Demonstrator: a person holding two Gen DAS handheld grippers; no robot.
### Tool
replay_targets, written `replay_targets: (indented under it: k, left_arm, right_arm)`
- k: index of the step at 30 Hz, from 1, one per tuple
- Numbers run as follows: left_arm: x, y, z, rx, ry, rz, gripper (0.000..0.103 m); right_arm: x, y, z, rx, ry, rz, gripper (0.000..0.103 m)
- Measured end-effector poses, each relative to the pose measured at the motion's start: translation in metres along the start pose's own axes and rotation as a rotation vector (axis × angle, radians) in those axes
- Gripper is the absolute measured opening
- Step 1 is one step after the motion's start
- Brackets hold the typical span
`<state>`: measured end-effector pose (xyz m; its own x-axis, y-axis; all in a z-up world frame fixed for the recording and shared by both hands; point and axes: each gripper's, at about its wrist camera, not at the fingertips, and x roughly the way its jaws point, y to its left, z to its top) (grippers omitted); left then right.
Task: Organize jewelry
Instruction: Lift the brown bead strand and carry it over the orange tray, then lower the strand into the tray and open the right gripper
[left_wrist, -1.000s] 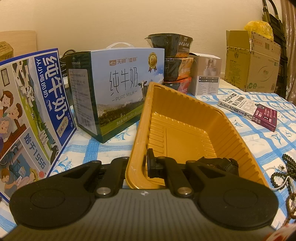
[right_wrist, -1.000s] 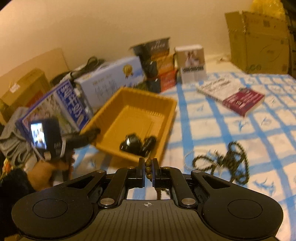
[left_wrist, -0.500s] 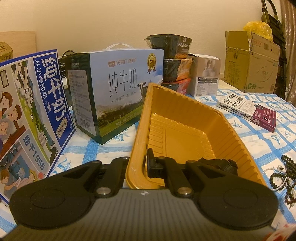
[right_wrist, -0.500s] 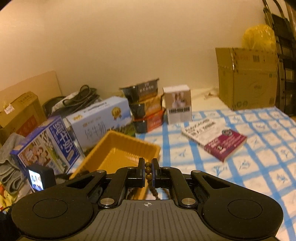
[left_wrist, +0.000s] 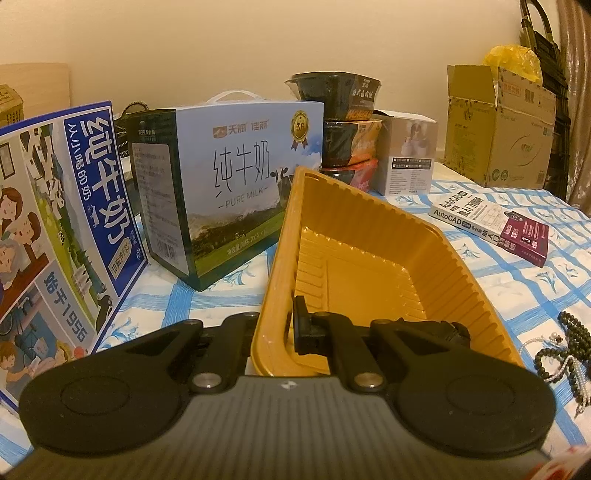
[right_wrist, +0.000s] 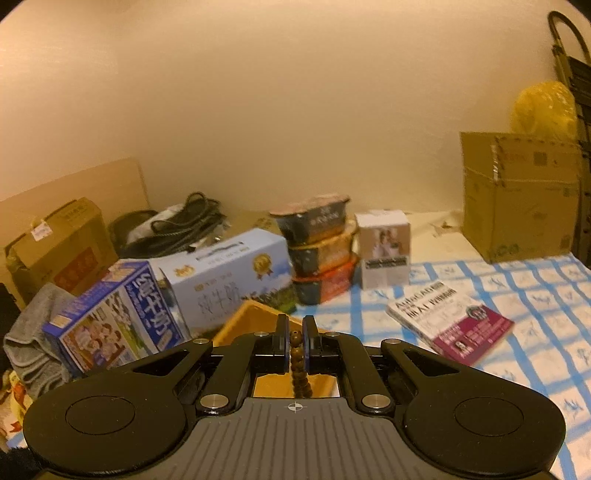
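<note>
Yellow tray (left_wrist: 369, 236) hasn't shifted in my left view; my left gripper (left_wrist: 284, 328) stays clamped on its near wall, hiding a dark item behind the right finger. More beads (left_wrist: 570, 343) lie cut off at right.

Right view: my right gripper (right_wrist: 295, 341) has risen, clamping a brown bead strand (right_wrist: 297, 354) over the tray (right_wrist: 251, 317), now mostly hidden. Milk boxes (right_wrist: 225, 273) and book (right_wrist: 450, 325) around.

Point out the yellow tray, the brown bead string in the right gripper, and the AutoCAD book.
yellow tray (left_wrist: 436, 258), left wrist view, right inner wall.
brown bead string (right_wrist: 296, 354), right wrist view, beads pinched between the fingers.
AutoCAD book (left_wrist: 491, 230), left wrist view, front cover.
</note>
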<state>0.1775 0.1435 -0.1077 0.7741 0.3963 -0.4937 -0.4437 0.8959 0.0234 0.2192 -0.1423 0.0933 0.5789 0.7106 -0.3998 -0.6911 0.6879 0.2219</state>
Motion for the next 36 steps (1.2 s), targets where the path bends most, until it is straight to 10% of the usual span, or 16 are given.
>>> replay_targets:
  k: [17,36]
  left_arm:
    - [-0.002,-0.001,0.002,0.008,-0.006,-0.014,0.006]
    - [-0.002,-0.001,0.003,0.004,-0.006,-0.020,0.006]
  right_arm:
    - [0.100,0.041,0.033,0.001,-0.015,0.148,0.007]
    - [0.219,0.020,-0.080,0.058,0.301,0.088,0.007]
